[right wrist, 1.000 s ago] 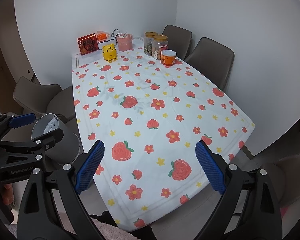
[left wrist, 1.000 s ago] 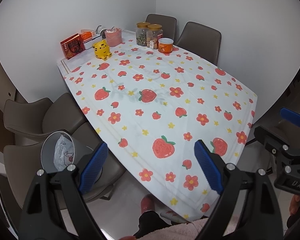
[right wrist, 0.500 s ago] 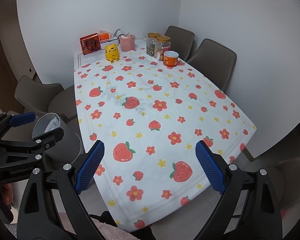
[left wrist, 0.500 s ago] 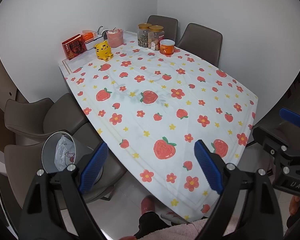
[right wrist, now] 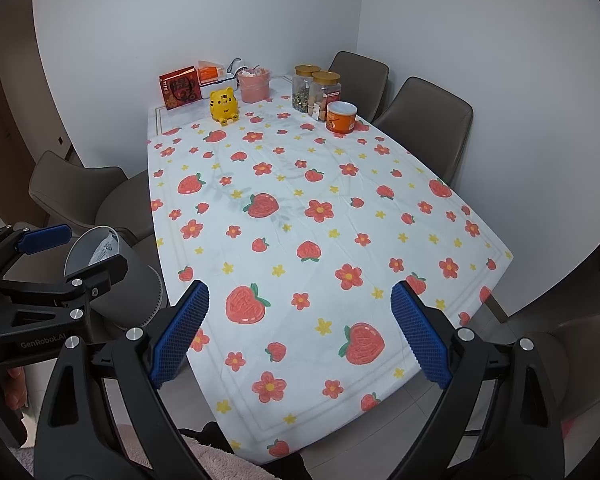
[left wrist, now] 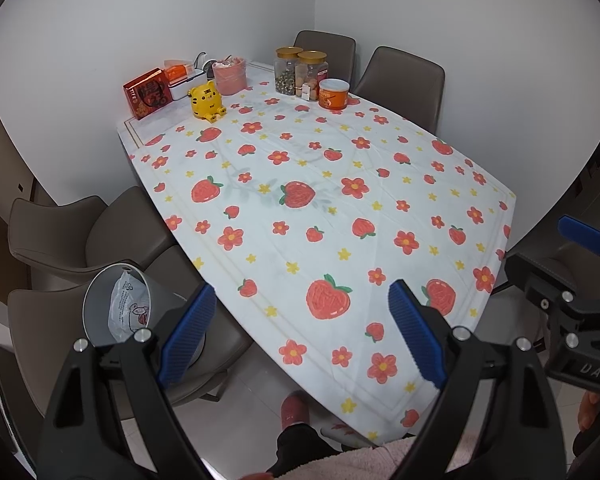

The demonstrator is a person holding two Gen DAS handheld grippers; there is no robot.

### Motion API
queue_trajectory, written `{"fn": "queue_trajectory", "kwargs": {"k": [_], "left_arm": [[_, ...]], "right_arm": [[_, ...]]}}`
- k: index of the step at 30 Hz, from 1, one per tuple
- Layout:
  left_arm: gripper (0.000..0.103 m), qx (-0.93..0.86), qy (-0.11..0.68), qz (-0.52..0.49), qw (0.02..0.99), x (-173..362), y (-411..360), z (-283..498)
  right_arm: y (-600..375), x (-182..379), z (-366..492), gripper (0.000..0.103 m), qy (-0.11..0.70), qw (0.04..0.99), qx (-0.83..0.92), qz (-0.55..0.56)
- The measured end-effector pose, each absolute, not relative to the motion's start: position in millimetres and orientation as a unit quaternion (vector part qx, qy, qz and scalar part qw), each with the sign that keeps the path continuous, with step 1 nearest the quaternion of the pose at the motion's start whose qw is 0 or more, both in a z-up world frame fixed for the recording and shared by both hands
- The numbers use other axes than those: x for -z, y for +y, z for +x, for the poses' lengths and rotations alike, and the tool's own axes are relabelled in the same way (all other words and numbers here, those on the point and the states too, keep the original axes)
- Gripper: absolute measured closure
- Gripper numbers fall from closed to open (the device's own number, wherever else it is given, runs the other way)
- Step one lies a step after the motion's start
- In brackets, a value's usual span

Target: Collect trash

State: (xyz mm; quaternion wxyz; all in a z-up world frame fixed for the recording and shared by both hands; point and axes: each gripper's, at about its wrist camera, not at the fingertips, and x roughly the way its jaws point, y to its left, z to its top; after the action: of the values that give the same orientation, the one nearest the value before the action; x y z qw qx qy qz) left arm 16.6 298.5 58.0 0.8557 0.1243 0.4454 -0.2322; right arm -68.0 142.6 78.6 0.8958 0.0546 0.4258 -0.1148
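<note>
A grey trash bin (left wrist: 100,312) stands on a brown chair to the left of the table, and a white printed wrapper (left wrist: 126,312) lies inside it. The same trash bin (right wrist: 100,264) shows at the left of the right wrist view, partly hidden behind the left gripper's frame. My left gripper (left wrist: 300,336) hangs open above the table's near left corner with nothing between its blue pads. My right gripper (right wrist: 300,334) is open too, empty, above the table's near edge. The strawberry-print tablecloth (left wrist: 320,208) shows no loose trash on its middle.
At the far end stand a red box (left wrist: 147,94), a yellow tiger toy (left wrist: 208,102), a pink tub (left wrist: 230,74), two gold-lidded jars (left wrist: 302,70) and an orange can (left wrist: 333,94). Brown chairs (left wrist: 400,80) surround the table. A red slipper (left wrist: 294,410) shows on the floor below.
</note>
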Motion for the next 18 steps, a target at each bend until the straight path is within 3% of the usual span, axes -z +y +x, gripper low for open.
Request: {"fn": "queue_trajectory", "kwargs": {"k": [18], "left_arm": [[0.015,0.221,0.442,0.129,0.86,-62.6,297.9,23.5]], "right_arm": [[143.9,-78.2,-69.0,0.014,0.426,0.896,0.115,0.053]]}}
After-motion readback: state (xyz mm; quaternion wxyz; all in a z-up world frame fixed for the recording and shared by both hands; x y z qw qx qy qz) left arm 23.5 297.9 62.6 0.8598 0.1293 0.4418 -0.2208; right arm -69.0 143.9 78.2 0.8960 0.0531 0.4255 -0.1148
